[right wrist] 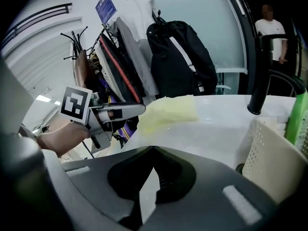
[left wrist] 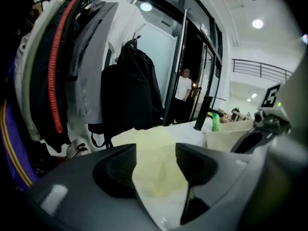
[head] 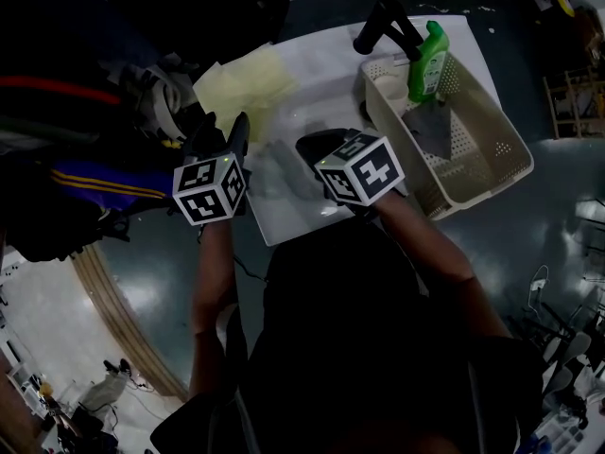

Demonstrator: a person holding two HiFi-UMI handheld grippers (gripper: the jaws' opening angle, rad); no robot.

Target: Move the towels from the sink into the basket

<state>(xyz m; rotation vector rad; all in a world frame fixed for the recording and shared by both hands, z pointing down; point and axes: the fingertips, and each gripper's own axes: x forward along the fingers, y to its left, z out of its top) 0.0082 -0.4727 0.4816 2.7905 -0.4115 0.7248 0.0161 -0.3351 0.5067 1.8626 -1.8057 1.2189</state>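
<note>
Crowding the basket (head: pixel 477 189): bottle (head: pixel 430 64), grey cloth (head: pixel 430 130)

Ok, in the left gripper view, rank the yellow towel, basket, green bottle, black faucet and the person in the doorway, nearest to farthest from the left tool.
1. yellow towel, straight ahead, seen between the left tool's open jaws.
2. basket, ahead to the right.
3. green bottle and black faucet, at the basket's far end: too close to call.
4. person, in the doorway behind.

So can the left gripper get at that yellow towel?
Probably yes. The left gripper has its jaws apart and points straight at the yellow towel; nothing shows in between.
</note>
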